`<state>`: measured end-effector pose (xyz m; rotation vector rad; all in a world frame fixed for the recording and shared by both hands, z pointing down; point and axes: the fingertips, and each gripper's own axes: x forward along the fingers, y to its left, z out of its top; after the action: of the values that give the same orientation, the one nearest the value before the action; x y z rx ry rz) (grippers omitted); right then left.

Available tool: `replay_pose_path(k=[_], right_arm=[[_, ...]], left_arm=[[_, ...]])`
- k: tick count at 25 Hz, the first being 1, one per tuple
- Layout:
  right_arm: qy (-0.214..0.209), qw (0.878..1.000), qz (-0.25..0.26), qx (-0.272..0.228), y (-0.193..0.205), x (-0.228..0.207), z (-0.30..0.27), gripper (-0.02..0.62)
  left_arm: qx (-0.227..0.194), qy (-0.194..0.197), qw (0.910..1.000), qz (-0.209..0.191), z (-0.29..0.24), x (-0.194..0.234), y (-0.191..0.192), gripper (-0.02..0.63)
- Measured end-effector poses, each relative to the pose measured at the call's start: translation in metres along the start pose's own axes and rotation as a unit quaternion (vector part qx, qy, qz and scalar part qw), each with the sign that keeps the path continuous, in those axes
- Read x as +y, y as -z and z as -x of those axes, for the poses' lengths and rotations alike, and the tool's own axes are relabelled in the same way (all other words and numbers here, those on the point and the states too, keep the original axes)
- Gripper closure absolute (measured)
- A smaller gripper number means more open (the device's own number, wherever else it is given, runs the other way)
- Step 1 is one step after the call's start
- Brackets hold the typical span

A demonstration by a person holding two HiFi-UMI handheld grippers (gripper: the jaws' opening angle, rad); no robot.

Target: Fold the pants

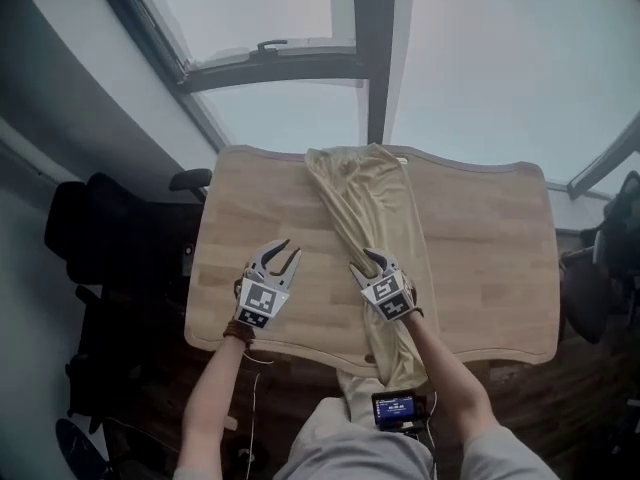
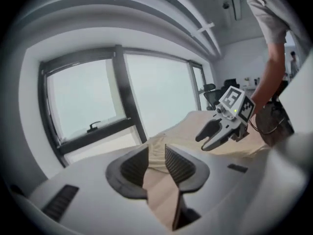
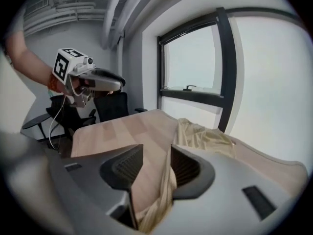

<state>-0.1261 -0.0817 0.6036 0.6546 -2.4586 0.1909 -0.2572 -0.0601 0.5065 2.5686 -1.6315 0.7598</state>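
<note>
Cream pants [image 1: 375, 203] lie in a long strip across the wooden table [image 1: 480, 238], from the far edge to the near edge, where they hang over. My right gripper [image 1: 367, 261] hovers low over the strip's near half. In the right gripper view its jaws [image 3: 156, 155] stand open, and a fold of the pants [image 3: 205, 136] runs up along the right pad, with bare table beside the left pad. My left gripper [image 1: 288, 249] is over bare wood to the left of the pants, open and empty [image 2: 156, 153].
A dark office chair [image 1: 110, 228] stands at the table's left end and another [image 1: 600, 278] at its right end. Large windows [image 1: 290, 48] lie beyond the far edge. A small device [image 1: 400, 408] hangs at the person's waist.
</note>
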Motion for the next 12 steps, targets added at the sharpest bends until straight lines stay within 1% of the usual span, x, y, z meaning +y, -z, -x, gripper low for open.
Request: replay_pose_path(k=[2, 3, 4, 5, 6, 7, 8, 9, 11, 12], right_arm=[[0.037, 0.999, -0.013, -0.025, -0.025, -0.023, -0.024, 0.419], [0.056, 0.998, -0.020, -0.034, -0.037, -0.035, -0.034, 0.419], [0.071, 0.996, -0.028, -0.038, -0.047, -0.044, -0.045, 0.419], [0.080, 0.995, -0.035, -0.040, -0.053, -0.050, -0.055, 0.419], [0.085, 0.995, -0.043, -0.038, -0.055, -0.053, -0.064, 0.419], [0.091, 0.994, -0.050, -0.032, -0.053, -0.055, -0.073, 0.419], [0.099, 0.993, -0.056, -0.023, -0.050, -0.059, -0.082, 0.419], [0.109, 0.992, -0.061, -0.012, -0.045, -0.065, -0.091, 0.419], [0.128, 0.989, -0.069, 0.015, -0.033, -0.079, -0.109, 0.419], [0.138, 0.987, -0.074, 0.028, -0.026, -0.086, -0.116, 0.419]], left_arm=[[0.002, 0.018, 0.9989, -0.044, -0.032, 0.041, -0.014, 0.509], [0.006, 0.030, 0.9969, -0.073, -0.051, 0.059, -0.020, 0.509], [0.012, 0.046, 0.9928, -0.110, -0.071, 0.073, -0.022, 0.509], [0.020, 0.069, 0.9857, -0.152, -0.091, 0.082, -0.021, 0.509], [0.030, 0.097, 0.9751, -0.197, -0.110, 0.086, -0.016, 0.509], [0.042, 0.129, 0.9610, -0.241, -0.129, 0.088, -0.008, 0.509], [0.053, 0.162, 0.9438, -0.283, -0.147, 0.090, 0.004, 0.506], [0.063, 0.194, 0.9244, -0.322, -0.166, 0.093, 0.016, 0.492], [0.081, 0.244, 0.8862, -0.386, -0.206, 0.107, 0.038, 0.463], [0.088, 0.261, 0.8711, -0.407, -0.225, 0.115, 0.048, 0.454]])
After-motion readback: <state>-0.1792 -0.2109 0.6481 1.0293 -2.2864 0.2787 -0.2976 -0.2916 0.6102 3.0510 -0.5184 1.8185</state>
